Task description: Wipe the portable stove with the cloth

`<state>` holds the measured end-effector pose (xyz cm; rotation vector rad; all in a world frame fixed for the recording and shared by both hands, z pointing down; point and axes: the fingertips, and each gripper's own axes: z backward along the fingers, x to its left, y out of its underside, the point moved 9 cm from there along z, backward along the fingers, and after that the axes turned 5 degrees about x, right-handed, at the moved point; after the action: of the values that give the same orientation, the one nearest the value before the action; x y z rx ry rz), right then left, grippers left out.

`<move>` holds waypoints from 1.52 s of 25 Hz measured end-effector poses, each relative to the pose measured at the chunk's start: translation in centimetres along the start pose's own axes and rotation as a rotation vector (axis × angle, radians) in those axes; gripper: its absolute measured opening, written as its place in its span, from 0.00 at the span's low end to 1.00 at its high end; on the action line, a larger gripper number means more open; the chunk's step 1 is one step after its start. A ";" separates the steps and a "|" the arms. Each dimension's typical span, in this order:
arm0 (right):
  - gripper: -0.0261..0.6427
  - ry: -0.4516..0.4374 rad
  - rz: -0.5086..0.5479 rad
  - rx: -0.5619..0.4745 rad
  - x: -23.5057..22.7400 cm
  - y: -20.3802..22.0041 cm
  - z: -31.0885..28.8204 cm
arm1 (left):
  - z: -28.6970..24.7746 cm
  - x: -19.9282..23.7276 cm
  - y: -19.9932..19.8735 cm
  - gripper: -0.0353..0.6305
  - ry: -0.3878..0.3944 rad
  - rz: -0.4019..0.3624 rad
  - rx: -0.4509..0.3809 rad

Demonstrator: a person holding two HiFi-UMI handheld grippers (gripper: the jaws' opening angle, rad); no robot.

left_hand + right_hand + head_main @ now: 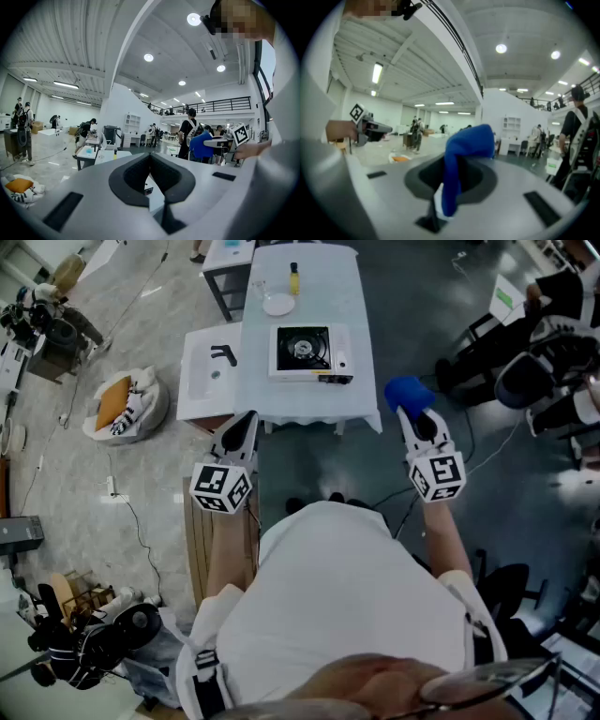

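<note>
Portable stove (309, 351): white casing, black burner centre, yellow-and-black strip along the near edge.
Table (319, 401) under the stove: pale bluish-white covering.
Plate (278, 305) beyond the stove: white.
Bottle (294, 279) beyond the stove: yellow, dark cap.
Cloth (409, 393) right of the stove: solid blue, with one white patch.
Left gripper (246, 424) and right gripper (417, 413): white bodies, black jaw linings, cubes bearing black-and-white square markers.

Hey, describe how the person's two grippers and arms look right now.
Both the left gripper and right gripper are light grey shells with dark jaw linings, each carrying a white cube printed with black square markers. The person wears a white short-sleeved shirt; forearms are bare.
</note>
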<state>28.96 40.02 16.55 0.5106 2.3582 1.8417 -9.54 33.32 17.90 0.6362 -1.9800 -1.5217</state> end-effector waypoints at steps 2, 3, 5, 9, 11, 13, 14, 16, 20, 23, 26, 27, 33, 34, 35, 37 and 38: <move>0.15 0.006 -0.003 0.005 0.0 0.2 0.1 | 0.0 0.0 0.2 0.10 0.002 0.001 0.000; 0.15 0.009 -0.005 0.007 0.1 0.3 0.1 | 0.0 0.0 0.2 0.10 0.003 0.002 0.000; 0.15 0.013 -0.008 0.010 0.1 0.3 0.2 | 0.1 0.1 0.3 0.10 0.006 0.003 0.002; 0.15 0.018 -0.013 0.012 0.5 0.2 0.0 | 0.3 0.4 0.4 0.10 0.008 0.009 0.005; 0.15 0.022 -0.019 0.015 0.7 0.2 -0.2 | 0.3 0.8 0.5 0.10 0.012 0.011 0.007; 0.15 0.030 -0.032 0.017 0.8 0.2 -0.2 | 0.3 1.0 0.7 0.10 0.018 0.012 0.010; 0.15 0.035 -0.038 0.017 0.9 0.2 -0.2 | 0.4 1.1 0.7 0.10 0.022 0.013 0.013; 0.15 0.045 -0.046 0.018 1.2 0.1 -0.1 | 0.6 1.3 0.7 0.10 0.029 0.014 0.019; 0.15 0.068 -0.062 0.026 2.0 0.0 -0.2 | 0.9 2.2 1.0 0.10 0.049 0.015 0.033; 0.15 0.079 -0.058 0.037 3.1 0.2 -0.1 | 1.2 2.8 1.4 0.10 0.071 0.012 0.043; 0.15 0.082 -0.030 0.054 4.4 0.2 -0.2 | 1.5 3.4 1.7 0.10 0.093 0.004 0.049; 0.15 0.081 -0.024 0.056 4.8 0.1 -0.4 | 1.6 3.7 1.9 0.10 0.098 0.002 0.051; 0.15 0.087 -0.030 0.060 7.0 0.4 -1.3 | 2.2 5.6 2.8 0.10 0.115 0.012 0.063; 0.15 0.087 -0.032 0.062 7.2 0.5 -1.4 | 2.2 5.9 2.9 0.10 0.117 0.014 0.067; 0.15 0.087 -0.034 0.065 7.4 0.5 -1.5 | 2.3 6.1 2.9 0.10 0.118 0.015 0.070; 0.15 0.090 -0.039 0.069 7.6 0.4 -1.8 | 2.2 6.6 2.8 0.10 0.120 0.015 0.073; 0.15 0.092 -0.041 0.070 7.6 0.4 -2.0 | 2.1 6.8 2.8 0.10 0.121 0.015 0.073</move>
<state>21.36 40.76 18.37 0.3896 2.4800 1.8080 -16.00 30.94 21.15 0.7242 -1.9515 -1.3743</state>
